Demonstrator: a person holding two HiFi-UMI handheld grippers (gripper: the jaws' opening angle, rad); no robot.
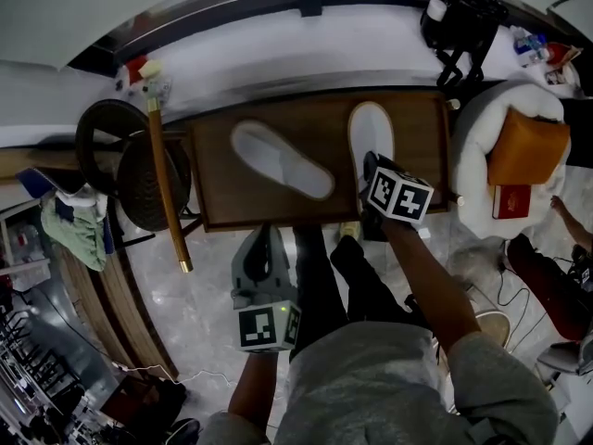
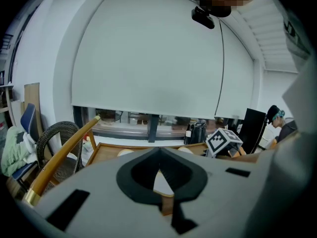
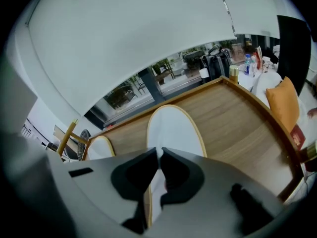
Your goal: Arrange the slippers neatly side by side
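Slippers, two white ones, lie on the brown wooden table [image 1: 422,137] in front of me. The right slipper [image 1: 371,126] has its long axis running straight away from me, its far end toward the window ledge and its near end by the table's front edge. The left slipper [image 1: 278,160] lies slanted: its far end points off to the left and its near end swings in toward the right slipper. The two are apart and not parallel. I cannot tell toe from heel on either.

My right gripper [image 3: 158,155] tilts steeply down over the near end of the right slipper. Its jaws are almost together, pinched on that slipper's thin, tan-rimmed edge, which runs up between them. My right forearm [image 1: 431,281] reaches forward from the grey sleeve, bare to the wrist.

My left gripper [image 2: 158,168] hangs short of the table's front edge, above the pale floor and close to my dark trouser legs [image 1: 324,286]. It points gently down toward the table, with jaws pressed together and nothing in them.

To the left of the table stand two dark wicker chairs [image 1: 116,151], with a wooden pole [image 1: 165,184] leaning across them just beside the table's left edge. To the right sits a white armchair [image 1: 473,188] with an orange cushion [image 1: 526,146] and a red box [image 1: 511,200]. A black bag [image 1: 460,17] rests on the ledge beyond the table.
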